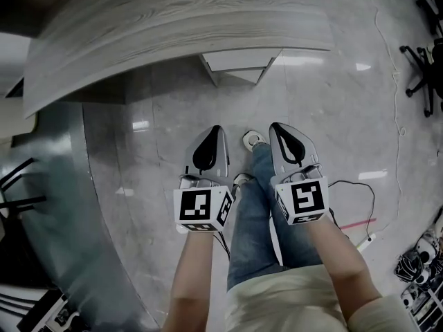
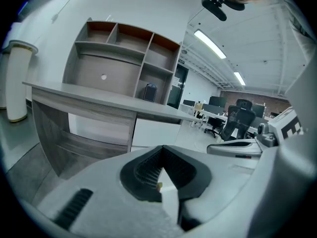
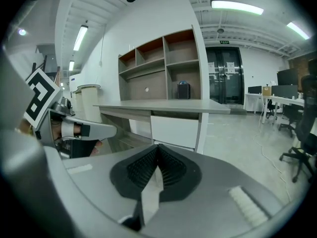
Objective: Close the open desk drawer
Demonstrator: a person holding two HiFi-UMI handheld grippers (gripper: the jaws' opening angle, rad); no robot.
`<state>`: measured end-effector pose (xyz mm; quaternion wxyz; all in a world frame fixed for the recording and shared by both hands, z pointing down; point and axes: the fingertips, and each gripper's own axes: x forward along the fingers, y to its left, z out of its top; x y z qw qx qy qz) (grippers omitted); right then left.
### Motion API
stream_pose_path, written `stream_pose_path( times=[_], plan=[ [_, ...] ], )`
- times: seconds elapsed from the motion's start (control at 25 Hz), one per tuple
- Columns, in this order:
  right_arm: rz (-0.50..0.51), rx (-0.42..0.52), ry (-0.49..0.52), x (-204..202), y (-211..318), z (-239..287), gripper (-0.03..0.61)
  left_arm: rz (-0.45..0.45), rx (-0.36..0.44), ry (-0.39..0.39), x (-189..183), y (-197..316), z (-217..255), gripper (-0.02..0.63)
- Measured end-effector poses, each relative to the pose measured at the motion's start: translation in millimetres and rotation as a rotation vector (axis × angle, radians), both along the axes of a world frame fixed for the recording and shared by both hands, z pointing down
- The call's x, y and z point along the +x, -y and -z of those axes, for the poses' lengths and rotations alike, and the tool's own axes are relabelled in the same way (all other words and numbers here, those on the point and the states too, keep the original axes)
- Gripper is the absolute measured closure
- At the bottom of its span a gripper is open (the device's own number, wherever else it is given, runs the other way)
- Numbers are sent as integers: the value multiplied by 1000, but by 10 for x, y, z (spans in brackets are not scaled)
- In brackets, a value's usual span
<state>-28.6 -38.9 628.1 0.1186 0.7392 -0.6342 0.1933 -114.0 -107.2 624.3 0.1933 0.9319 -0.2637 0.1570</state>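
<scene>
Jaws together, opposite drawer (image 1: 239,61), front crosswise

This is an open-plan office. A long wood-grain desk (image 3: 163,105) stands near, with a wall unit of open shelves (image 3: 163,58) behind it. Farther right, rows of white workstations (image 3: 280,100) and black swivel chairs (image 2: 237,120) fill the room. Strip lights (image 3: 237,5) run along the ceiling, glass double doors (image 3: 225,76) stand at the far end, and the polished grey floor (image 1: 325,116) reflects the lights.
</scene>
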Motion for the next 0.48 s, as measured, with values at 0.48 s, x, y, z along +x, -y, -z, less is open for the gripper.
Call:
stream_pose_path(
  times=[0.48],
  plan=[
    [125,14,-6,-446,-273,916,577,39,-32,-36,-361,-424,918,614]
  ],
)
